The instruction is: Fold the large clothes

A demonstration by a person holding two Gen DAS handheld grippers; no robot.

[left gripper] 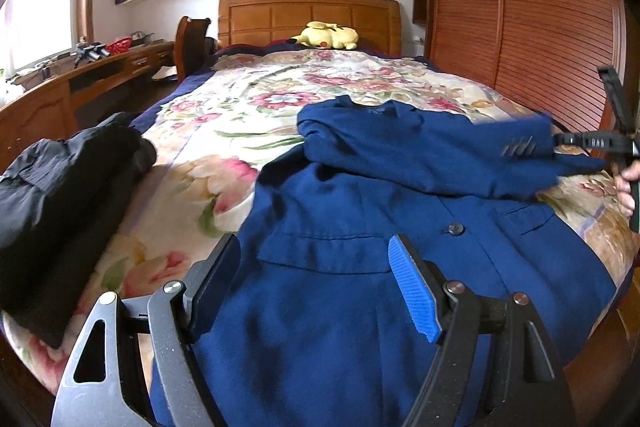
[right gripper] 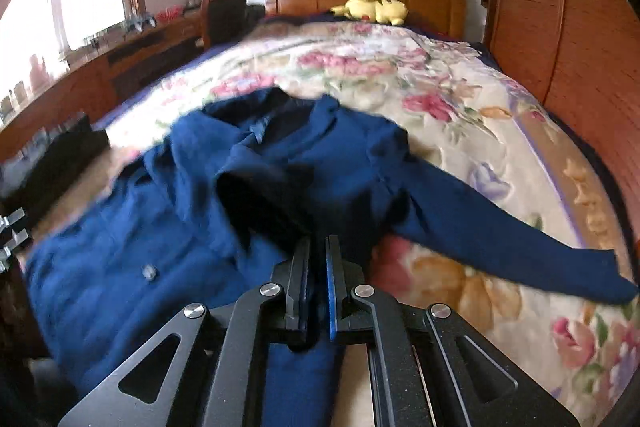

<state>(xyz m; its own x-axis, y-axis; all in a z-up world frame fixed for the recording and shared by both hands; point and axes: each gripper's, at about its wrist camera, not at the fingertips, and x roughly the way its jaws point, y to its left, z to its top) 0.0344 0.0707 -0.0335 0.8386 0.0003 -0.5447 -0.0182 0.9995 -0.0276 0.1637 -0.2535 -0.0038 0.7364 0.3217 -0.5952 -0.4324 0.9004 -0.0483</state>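
The right gripper (right gripper: 318, 247) has its jaws nearly shut on a sleeve (right gripper: 264, 199) of the blue jacket (left gripper: 340, 227), carrying it across the chest, while the left gripper (left gripper: 314, 259) hovers wide open and empty over the hem at the foot edge of the bed (left gripper: 240, 99). The jacket lies front-up toward the bed's right edge, its other sleeve (right gripper: 500, 231) trailing toward that side. With so thin a pinch, I judge the cloth could slip free, dropping the sleeve crooked and bunching the fold.
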